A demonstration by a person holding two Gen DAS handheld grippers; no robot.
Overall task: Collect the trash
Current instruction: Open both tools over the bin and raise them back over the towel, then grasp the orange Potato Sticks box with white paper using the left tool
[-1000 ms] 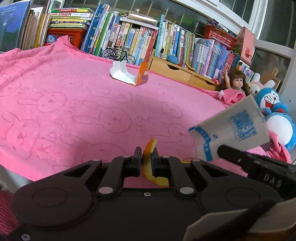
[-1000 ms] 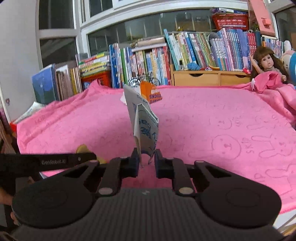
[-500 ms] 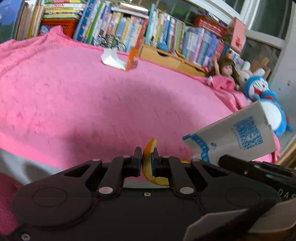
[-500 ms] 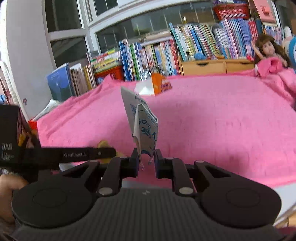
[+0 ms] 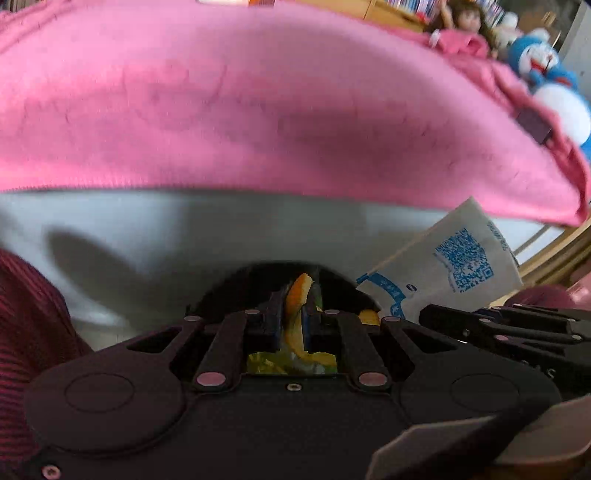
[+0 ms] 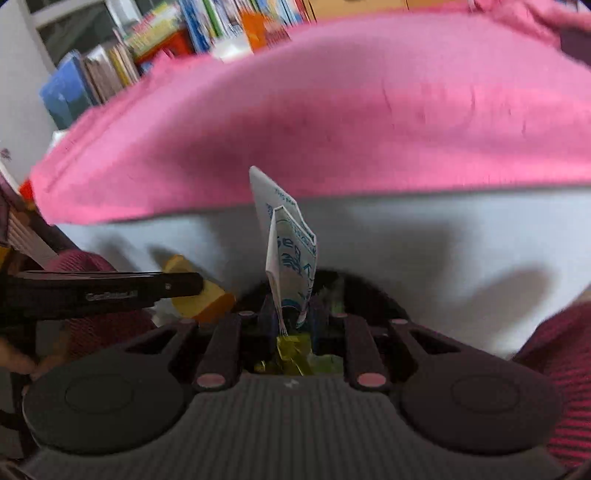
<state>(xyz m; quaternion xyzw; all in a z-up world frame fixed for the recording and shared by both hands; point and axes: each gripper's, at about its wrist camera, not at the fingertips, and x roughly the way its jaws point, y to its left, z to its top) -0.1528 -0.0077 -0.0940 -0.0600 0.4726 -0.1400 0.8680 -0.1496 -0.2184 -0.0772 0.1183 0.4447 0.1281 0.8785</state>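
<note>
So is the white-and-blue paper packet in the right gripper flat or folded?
Folded: the white-and-blue paper packet stands creased double between the right gripper's shut jaws.

Little is legible — the white paper packet [image 5: 448, 271] at right of the left wrist view bears a blue QR code and blurred blue print. "GenRobot.AI" stands on the left gripper [image 6: 110, 293] — mid-left of the right wrist view.

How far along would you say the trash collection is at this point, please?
Mid-job. Already picked up: the left claw grips an orange peel and the right claw grips a folded paper packet. In hand: both hang over a dark bin that already holds wrappers, nothing released yet. Left: an orange and white carton sits on the pink blanket.
</note>
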